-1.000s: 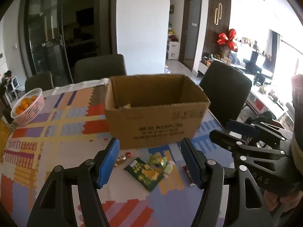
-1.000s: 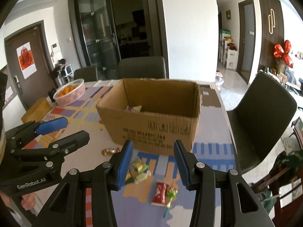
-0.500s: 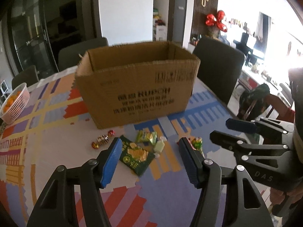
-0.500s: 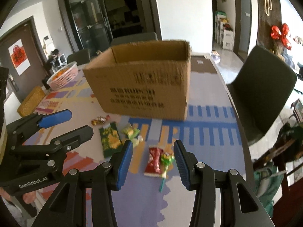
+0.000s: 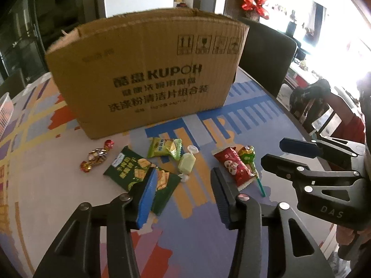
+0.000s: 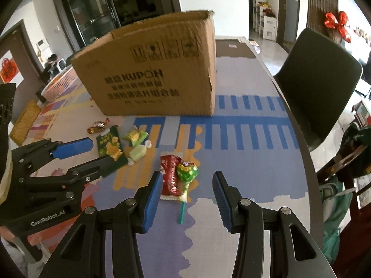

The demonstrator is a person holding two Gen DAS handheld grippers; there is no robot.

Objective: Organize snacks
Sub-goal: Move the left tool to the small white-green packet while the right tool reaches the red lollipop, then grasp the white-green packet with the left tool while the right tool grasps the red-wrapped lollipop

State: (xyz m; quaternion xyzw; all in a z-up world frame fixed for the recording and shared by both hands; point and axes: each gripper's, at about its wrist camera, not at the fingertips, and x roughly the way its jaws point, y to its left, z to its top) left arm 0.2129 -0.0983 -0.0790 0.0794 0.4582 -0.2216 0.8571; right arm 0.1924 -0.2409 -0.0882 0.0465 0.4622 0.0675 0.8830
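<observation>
Snacks lie before our fingers: left gripper (image 5: 183, 185), just closing, still apart over the green cracker packet (image 5: 139, 173); right gripper (image 6: 186, 190) apart by the lollipop (image 6: 186, 173).

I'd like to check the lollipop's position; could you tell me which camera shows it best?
The right wrist view: the lollipop lies whole, head and stick, just ahead. In the left wrist view it sits off to the side.

Both grippers tilt down toward the table (image 5: 58, 185), side by side. The left gripper (image 5: 183, 185) has just been closing its fingers — nothing is between them. The right gripper (image 6: 186, 188) hangs parted, gripping nothing.
</observation>
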